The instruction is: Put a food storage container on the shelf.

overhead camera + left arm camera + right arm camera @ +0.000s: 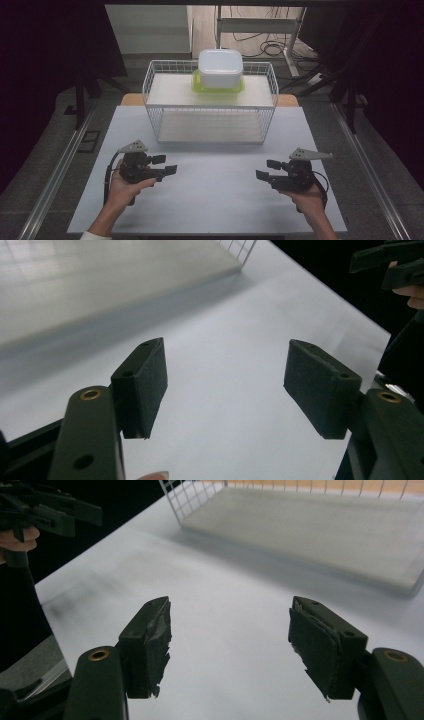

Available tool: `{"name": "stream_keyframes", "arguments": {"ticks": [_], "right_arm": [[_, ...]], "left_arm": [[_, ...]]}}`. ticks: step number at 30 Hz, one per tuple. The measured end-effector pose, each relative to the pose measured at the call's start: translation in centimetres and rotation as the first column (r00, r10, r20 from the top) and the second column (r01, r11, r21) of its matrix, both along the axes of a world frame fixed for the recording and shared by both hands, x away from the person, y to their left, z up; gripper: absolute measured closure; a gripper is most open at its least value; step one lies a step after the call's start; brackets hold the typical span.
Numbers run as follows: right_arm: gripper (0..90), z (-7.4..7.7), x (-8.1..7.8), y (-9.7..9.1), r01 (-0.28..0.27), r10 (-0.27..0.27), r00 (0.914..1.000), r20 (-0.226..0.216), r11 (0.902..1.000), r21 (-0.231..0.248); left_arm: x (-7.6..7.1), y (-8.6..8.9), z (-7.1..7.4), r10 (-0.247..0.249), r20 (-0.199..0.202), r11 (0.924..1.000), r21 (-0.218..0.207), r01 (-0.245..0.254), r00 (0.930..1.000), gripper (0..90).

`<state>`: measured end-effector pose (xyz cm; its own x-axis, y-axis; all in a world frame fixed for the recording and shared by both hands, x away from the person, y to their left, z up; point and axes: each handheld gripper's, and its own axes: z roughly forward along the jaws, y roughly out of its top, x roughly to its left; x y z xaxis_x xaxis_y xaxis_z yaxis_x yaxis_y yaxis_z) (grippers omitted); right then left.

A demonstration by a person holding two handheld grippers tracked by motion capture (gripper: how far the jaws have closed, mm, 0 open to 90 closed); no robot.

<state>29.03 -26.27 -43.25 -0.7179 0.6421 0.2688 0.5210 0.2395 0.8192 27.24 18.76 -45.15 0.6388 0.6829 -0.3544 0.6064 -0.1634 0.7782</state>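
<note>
Left gripper [166, 165] and right gripper [265, 169] low over white table [215, 190], jaws wide apart, nothing between; white wire basket [150, 92] beyond, white lidded plastic container [220, 68] atop.

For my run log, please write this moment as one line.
left gripper: open, holds nothing | right gripper: open, holds nothing | white container: on wire rack top shelf, untouched
</note>
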Motion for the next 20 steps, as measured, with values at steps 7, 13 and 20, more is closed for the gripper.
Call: {"name": "stream_keyframes", "arguments": {"ticks": [7,13,20], "right_arm": [[33.0,-2.4,-0.5,-0.2,-0.010,0.008,0.9987,-0.051,0.9995,-0.029],[32.8,-2.3,-0.5,-0.4,-0.001,0.000,0.9991,-0.042,0.9998,-0.018],[30.5,-2.4,-0.6,-0.6,0.005,-0.006,0.9996,-0.028,0.9999,-0.016]], "left_arm": [[-0.5,-0.4,-2.4,-0.003,-0.058,0.9996,0.030,0.004,0.9983,31.9],[-0.6,-0.3,-2.3,0.009,-0.051,0.9997,0.023,-0.008,0.9987,31.3],[-0.6,0.0,-2.3,0.012,-0.051,0.9995,0.028,-0.011,0.9986,29.5]]}}
